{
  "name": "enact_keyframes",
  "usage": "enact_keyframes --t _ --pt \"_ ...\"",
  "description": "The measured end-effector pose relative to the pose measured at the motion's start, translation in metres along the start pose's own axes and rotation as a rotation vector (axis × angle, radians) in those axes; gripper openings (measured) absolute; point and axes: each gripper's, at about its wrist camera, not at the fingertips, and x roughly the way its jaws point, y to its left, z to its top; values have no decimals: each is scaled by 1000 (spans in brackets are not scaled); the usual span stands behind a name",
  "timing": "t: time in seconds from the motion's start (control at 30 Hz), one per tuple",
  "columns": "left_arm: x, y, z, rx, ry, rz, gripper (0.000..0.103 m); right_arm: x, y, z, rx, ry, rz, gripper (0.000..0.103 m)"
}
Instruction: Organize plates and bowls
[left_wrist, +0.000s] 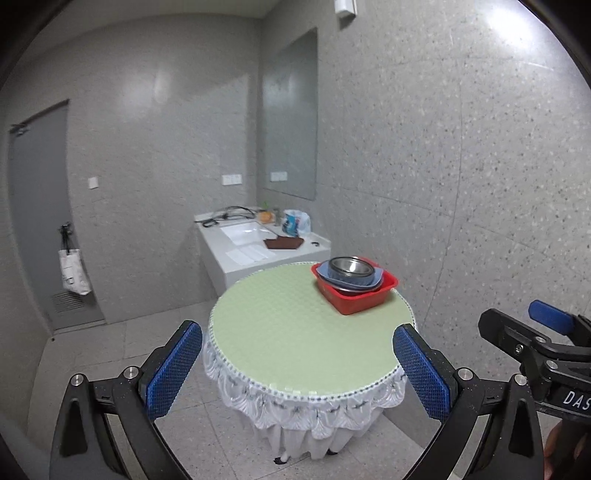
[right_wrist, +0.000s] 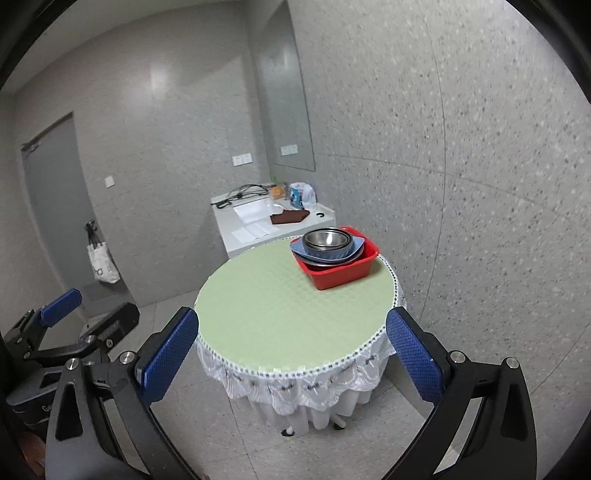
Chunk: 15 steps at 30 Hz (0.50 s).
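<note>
- Red basin (left_wrist: 356, 295) — stood on the far right part of the round table (left_wrist: 295, 332), near the wall-side edge; it held the whole stack of dishes.
- Stack in basin: steel bowls (left_wrist: 351, 266) nested on top, a blue-grey ribbed bowl (right_wrist: 327, 253) under them, a blue plate (right_wrist: 297, 245) beneath, its rim overhanging the basin's left side; more steel showed at the bottom, number of pieces not clear.
- Table surface: the green cover in front of the basin carried nothing else.
- Relation to grippers: the basin lay ahead of both and to the right of each camera's centre line, well apart from either — no contact. Its long axis could not be told with certainty; one corner pointed toward the cameras.
- Left gripper (left_wrist: 297, 373): jaws spread wide, blue pads bare, grasping nothing, short of the table's near edge.
- Right gripper (right_wrist: 291, 356): likewise spread wide and unloaded, touching nothing.
- Nearer hand, as a judgement: the right gripper, since the basin sat on its side and looked slightly closer in its view; the margin was small.
</note>
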Motion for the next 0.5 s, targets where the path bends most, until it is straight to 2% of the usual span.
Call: enact_keyframes --t 0.1,0.23,0.5 --pt "-51 -22 -25 0 -44 21 102 -33 -6 -12 -19 -13 20 103" --pt "-100 -43 -52 -21 -62 20 102 -74 -12 -28 -44 -32 30 103" --pt "-184 -75 -84 -13 -88 27 102 -143 -20 -50 -68 -80 25 103"
